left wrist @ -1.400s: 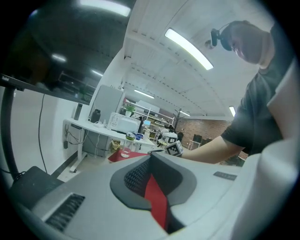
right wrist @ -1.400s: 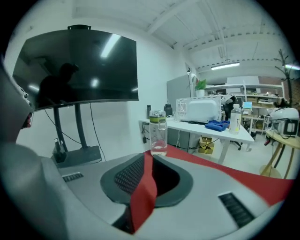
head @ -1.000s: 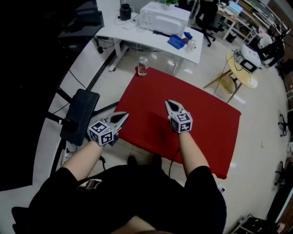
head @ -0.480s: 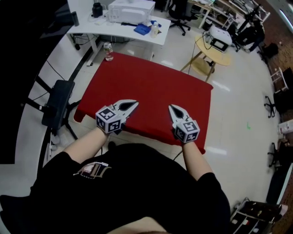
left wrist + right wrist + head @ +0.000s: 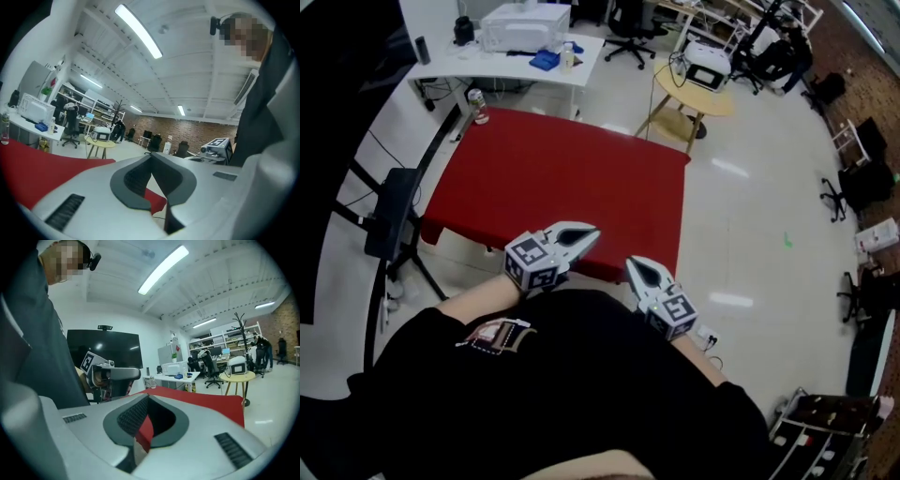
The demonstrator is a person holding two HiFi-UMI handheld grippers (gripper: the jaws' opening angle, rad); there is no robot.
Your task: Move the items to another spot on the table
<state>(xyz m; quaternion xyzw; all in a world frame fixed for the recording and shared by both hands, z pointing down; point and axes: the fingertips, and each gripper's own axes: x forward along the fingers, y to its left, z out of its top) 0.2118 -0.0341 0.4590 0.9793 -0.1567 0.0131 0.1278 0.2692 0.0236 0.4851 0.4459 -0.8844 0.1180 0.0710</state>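
A red-covered table (image 5: 553, 169) lies ahead of me, bare except for a clear bottle (image 5: 475, 106) at its far left corner. My left gripper (image 5: 592, 232) hovers at the table's near edge, jaws shut with nothing between them. My right gripper (image 5: 631, 263) is held close to my body, just off the near right corner, also shut and empty. In the left gripper view the closed jaws (image 5: 151, 158) point level over the red cloth (image 5: 33, 164), with the bottle (image 5: 4, 129) far left. The right gripper view shows closed jaws (image 5: 148, 399) and the left gripper (image 5: 112, 373) beside them.
A white desk (image 5: 450, 52) with a white machine (image 5: 525, 23) stands beyond the table. A round wooden side table (image 5: 694, 80) holds a device at the far right. A black stand (image 5: 389, 225) is at the table's left. Office chairs sit farther back.
Both grippers have drawn back from over the table toward my body. The view has swung, so the table now sits farther up and left, and the right gripper is off its near corner.
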